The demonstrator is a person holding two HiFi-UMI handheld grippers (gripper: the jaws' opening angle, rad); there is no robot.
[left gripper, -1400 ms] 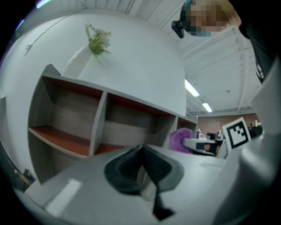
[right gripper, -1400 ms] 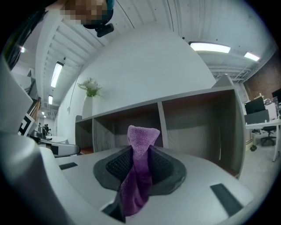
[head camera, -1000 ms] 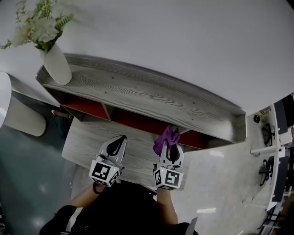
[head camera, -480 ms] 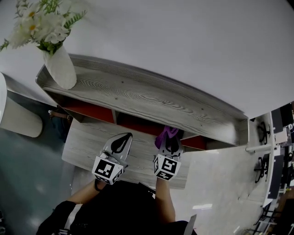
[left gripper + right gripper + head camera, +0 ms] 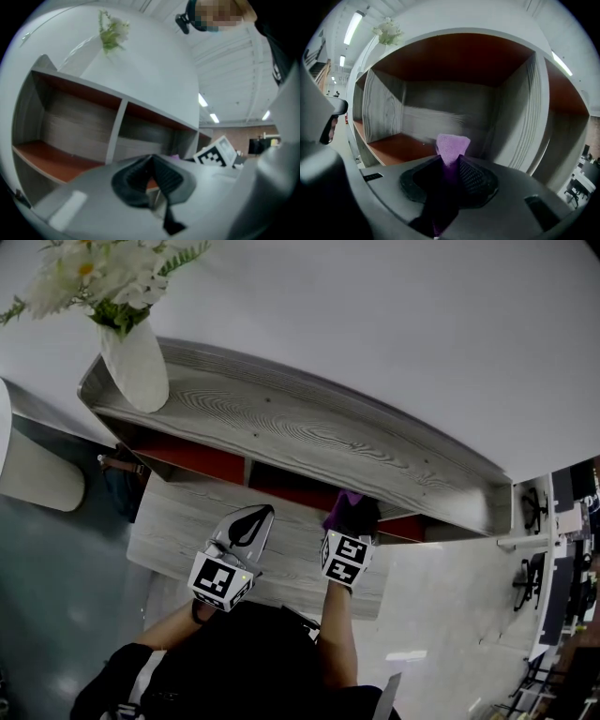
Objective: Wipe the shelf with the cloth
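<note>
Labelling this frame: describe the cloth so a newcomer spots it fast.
Find the grey wood-grain shelf unit on the white wall, then the red-lined compartment that the right gripper points into. The cloth is the purple scrap pinched in its jaws, the only purple thing there.

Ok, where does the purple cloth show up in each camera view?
Head view: cloth lower middle, at the shelf's front edge, pinched in the right gripper.
Left gripper view: only a tiny purple sliver right of centre, beside the marker cube.
Right gripper view: centre, sticking up between the shut jaws.
Shared landmark: the flowers, upper left in all three.
</note>
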